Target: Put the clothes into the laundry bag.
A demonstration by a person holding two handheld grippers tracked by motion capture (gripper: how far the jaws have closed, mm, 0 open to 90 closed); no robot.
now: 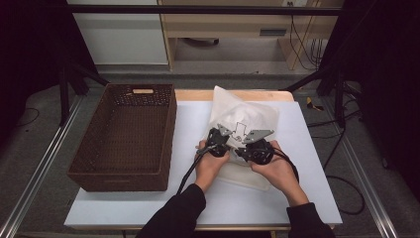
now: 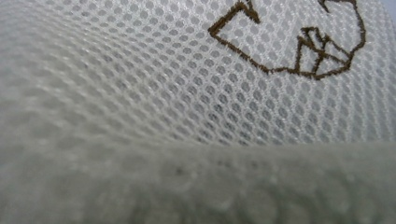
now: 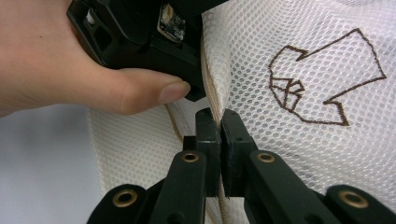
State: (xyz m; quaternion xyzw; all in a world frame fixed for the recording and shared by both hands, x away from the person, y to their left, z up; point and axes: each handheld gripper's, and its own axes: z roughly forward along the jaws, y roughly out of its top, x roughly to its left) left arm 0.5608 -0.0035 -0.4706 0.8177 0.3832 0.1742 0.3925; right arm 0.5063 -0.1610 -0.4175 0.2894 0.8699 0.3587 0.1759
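Black fingers (image 3: 219,126) of the right gripper (image 1: 256,148) are clenched on a raised seam fold of the white mesh laundry bag with a brown stitched outline (image 3: 299,93). Just beyond them, the left gripper (image 1: 218,141), held in the person's left hand (image 3: 70,60), touches the same fold and, in its own view, sits pressed close against the mesh, fingers clenched. That bag lies on the white worktop (image 1: 307,198), beside a brown woven basket (image 1: 126,144).

a brown woven basket (image 1: 124,141) stands on the white table (image 1: 317,198), left side
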